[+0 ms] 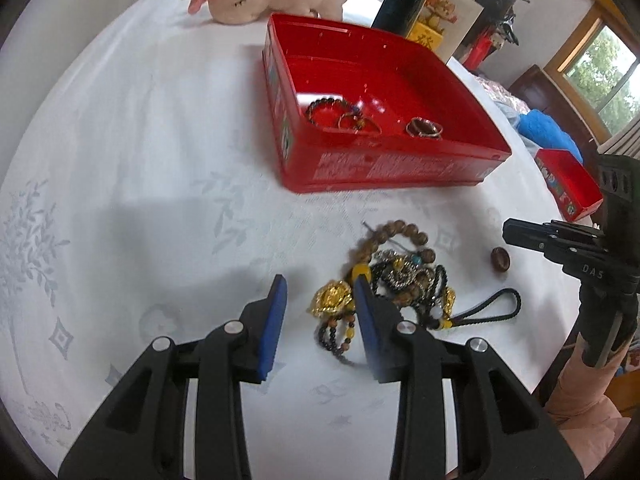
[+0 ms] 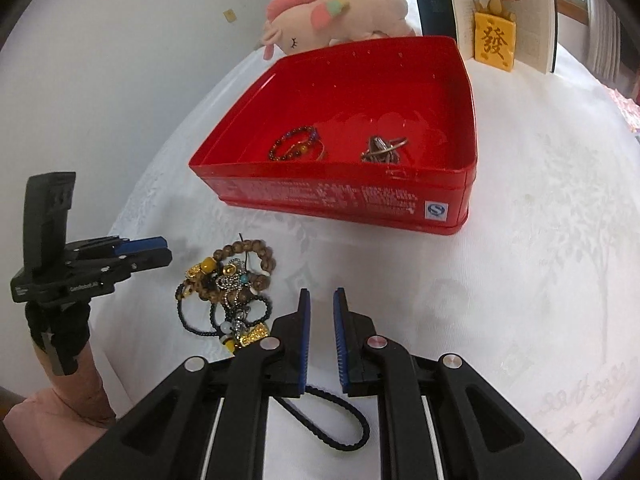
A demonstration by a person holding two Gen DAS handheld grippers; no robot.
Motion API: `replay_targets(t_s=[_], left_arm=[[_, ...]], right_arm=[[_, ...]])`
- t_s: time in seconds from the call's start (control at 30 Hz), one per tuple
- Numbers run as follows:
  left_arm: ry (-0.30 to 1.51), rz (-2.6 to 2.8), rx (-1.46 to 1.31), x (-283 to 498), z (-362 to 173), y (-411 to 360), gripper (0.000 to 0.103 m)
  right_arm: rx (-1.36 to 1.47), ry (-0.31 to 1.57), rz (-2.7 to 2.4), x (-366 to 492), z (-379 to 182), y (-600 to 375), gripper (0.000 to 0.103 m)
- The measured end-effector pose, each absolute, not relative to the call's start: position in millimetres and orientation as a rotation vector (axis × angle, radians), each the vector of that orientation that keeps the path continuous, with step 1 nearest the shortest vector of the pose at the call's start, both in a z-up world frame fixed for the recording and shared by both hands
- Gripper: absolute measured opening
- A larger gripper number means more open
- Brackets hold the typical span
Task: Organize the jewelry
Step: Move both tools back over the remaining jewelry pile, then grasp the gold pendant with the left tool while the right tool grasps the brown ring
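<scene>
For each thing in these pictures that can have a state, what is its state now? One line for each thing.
Red tin: lid off, holding a beaded bracelet and rings.
Jewelry pile: tangled, on the tablecloth, outside the tin.
Left gripper: jaws apart, empty, beside the pile.
Right gripper: jaws narrowly apart, empty.
Plush toy: lying on its side.

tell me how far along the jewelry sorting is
Done: a beaded bracelet and some rings already lie in the red tin. In hand: nothing; the left gripper hangs open by the tangled pile, and the right gripper holds nothing, its jaws nearly closed. Left: the pile of bracelets on the tablecloth, plus a loose brown bead.
</scene>
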State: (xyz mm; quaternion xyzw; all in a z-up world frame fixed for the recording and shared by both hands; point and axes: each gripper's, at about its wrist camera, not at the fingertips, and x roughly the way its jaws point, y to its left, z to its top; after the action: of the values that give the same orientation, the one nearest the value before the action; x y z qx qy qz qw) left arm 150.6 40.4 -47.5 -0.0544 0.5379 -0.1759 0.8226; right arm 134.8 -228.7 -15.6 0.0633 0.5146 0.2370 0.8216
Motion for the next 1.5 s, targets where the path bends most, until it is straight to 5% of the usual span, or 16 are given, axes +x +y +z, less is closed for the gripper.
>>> replay_targets(t_s=[0.53,0.67,1.5], left_arm=[[1.226,-0.434,-0.103,161,-76,25,0.033],[1.228,-0.434,-0.109,163,-79,27,0.021],[1.157,-0.372,-0.196,156,-63,66,0.020]], right_arm=[[0.146,1.114,0.502,143,-21,-225,0.014],[0.149,1.113,0.503,144,-20,-224,0.014],[0.102,1.142,0.462,131,-19,-232,0.014]])
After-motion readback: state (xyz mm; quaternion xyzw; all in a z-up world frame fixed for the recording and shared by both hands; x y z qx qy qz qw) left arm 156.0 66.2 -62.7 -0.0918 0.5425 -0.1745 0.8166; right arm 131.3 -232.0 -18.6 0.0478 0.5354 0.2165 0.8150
